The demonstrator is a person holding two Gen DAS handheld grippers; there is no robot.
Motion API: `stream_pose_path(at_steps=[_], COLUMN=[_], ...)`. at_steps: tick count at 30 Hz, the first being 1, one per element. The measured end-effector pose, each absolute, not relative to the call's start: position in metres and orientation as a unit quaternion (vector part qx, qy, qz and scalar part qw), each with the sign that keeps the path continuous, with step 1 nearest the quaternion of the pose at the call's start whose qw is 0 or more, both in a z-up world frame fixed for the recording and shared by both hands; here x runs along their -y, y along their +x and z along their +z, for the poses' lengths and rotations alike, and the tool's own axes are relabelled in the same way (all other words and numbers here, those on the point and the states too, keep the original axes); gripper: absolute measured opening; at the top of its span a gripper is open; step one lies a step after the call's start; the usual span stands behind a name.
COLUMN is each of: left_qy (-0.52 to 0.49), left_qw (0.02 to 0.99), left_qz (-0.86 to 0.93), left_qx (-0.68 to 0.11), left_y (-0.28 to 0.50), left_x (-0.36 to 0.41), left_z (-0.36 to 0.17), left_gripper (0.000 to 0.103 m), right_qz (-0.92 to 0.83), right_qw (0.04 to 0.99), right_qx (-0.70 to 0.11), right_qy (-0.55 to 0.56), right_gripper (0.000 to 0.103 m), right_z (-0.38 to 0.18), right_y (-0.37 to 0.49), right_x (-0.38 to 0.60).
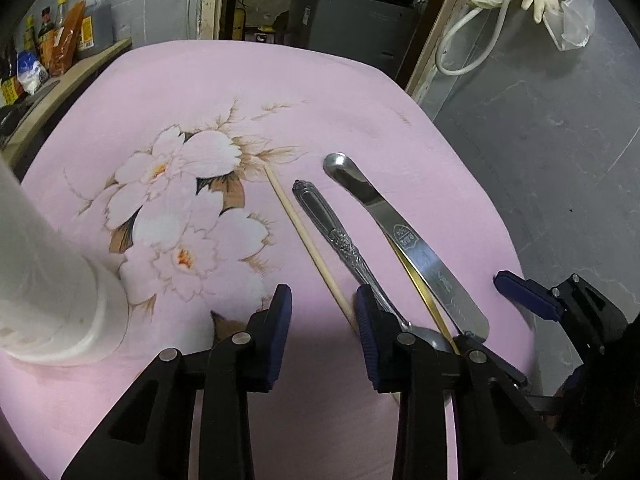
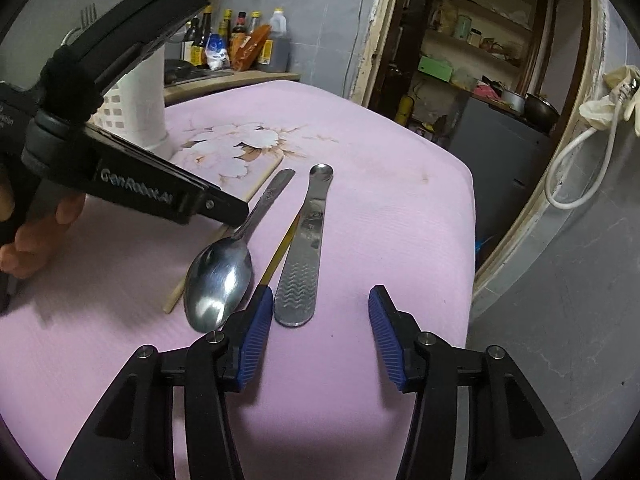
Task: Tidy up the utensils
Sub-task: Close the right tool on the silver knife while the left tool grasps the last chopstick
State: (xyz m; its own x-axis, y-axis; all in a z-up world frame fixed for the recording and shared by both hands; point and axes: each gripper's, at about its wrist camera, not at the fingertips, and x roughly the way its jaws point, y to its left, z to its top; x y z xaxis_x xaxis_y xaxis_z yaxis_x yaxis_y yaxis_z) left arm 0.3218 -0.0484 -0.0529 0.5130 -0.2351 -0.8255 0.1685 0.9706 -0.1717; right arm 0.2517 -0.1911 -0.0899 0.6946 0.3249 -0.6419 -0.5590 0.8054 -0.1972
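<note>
Left wrist view looks down on a table covered by a pink cloth (image 1: pixel 360 92) printed with white blossoms (image 1: pixel 188 216). A white perforated holder (image 1: pixel 52 292) stands on the cloth at the near left. Right of the flowers four utensils lie side by side, running from far to near: a pale wooden chopstick (image 1: pixel 308 248), an ornate silver spoon (image 1: pixel 340 240) with its handle pointing away, a thin gold chopstick (image 1: pixel 420 284), and a flat steel spatula (image 1: pixel 412 248) with a small round far end. The left gripper (image 1: pixel 322 320) has its jaws partly drawn in with the near part of the wooden chopstick between them; the right pad sits against the spoon's neck, but whether the pads press on the chopstick I cannot tell.

In the right wrist view, the right gripper (image 2: pixel 320 312) has its jaws apart over the near right part of the cloth, its left pad just beside the spatula's (image 2: pixel 304 248) textured near end and the spoon's (image 2: pixel 220 276) bowl; nothing is pinched. A hand (image 2: pixel 36 232) holds the other gripper at the left, above the spoon.

Behind the table a counter (image 2: pixel 240 78) against a grey tiled wall carries sauce bottles (image 2: pixel 240 40). An open doorway (image 2: pixel 460 60) shows cluttered shelves, pans and a dark cabinet. At the right a white hose (image 2: pixel 576 168) and a pale glove (image 2: pixel 612 96) hang beside a grey marbled surface (image 2: pixel 560 340).
</note>
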Motion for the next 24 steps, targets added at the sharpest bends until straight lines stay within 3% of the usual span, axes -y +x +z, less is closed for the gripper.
stream_pose_path(at_steps=[2, 5, 24], left_qy=[-0.023, -0.007, 0.004], left_qw=[0.87, 0.871, 0.852], left_qz=[-0.112, -0.105, -0.134], left_qx=[-0.479, -0.48, -0.507], left_y=[0.324, 0.324, 0.273], left_x=[0.053, 0.058, 0.026], left_z=[-0.054, -0.055, -0.054], left_gripper=[0.026, 0.013, 0.004], right_qz=[0.247, 0.243, 0.235], right_qw=[0.901, 0.903, 0.905], right_qx=[-0.304, -0.306, -0.332], right_qy=[-0.189, -0.177, -0.126], right_gripper=[0.036, 0.019, 0.019], right_z=[-0.091, -0.089, -0.082], right_y=[0.255, 0.258, 0.21], right_x=[0.19, 0.192, 0.221])
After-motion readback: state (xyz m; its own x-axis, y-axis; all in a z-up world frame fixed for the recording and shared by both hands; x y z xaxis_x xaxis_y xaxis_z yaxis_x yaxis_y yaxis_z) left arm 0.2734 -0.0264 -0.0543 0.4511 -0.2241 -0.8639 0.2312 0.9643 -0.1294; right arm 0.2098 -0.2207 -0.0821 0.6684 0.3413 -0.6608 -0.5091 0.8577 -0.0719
